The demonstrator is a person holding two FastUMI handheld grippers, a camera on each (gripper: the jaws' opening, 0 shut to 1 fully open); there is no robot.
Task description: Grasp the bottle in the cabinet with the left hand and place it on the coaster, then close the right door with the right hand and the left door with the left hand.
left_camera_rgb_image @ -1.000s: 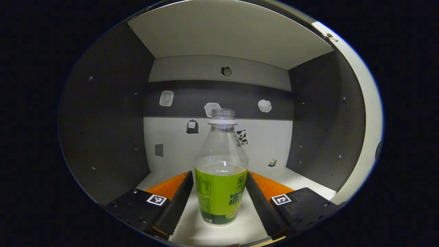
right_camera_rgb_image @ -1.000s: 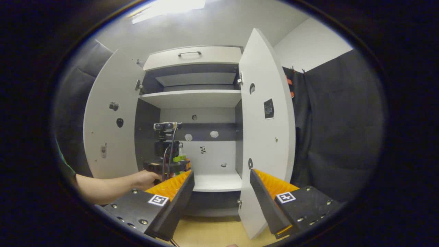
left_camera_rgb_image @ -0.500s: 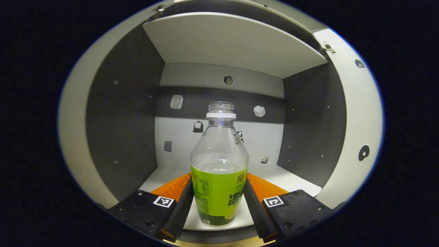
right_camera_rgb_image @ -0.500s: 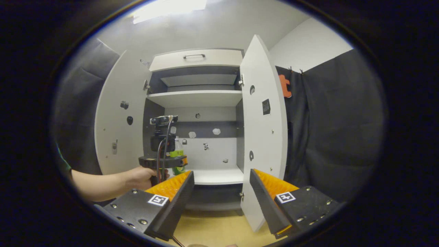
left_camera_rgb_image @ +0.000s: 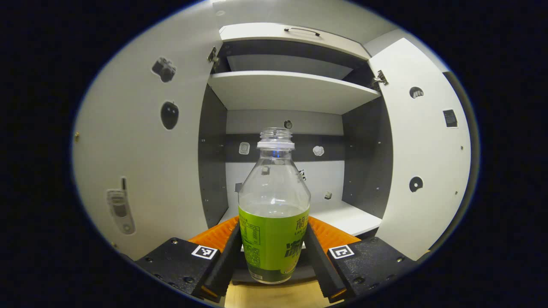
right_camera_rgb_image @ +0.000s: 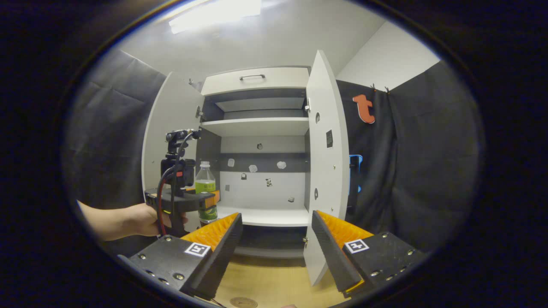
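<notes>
Left gripper point(left_camera_rgb_image: 274, 256) clamped on the bottle point(left_camera_rgb_image: 274, 222), both fingers pressed to its green label. Bottle upright, uncapped, held in front of the cabinet point(left_camera_rgb_image: 295, 90), clear of the lower shelf point(left_camera_rgb_image: 346, 218). Both cabinet doors swung wide. Right gripper point(right_camera_rgb_image: 276, 239) spread apart and empty, facing the cabinet, near the right door point(right_camera_rgb_image: 327, 179).

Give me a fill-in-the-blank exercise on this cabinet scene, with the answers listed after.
1. The bottle is held between the jaws of the ____ gripper.
2. The bottle's label is ____ in colour.
3. Both cabinet doors, the left door and the right door, stand ____.
4. The bottle has no ____ on its neck.

Missing words: left; green; open; cap
</notes>
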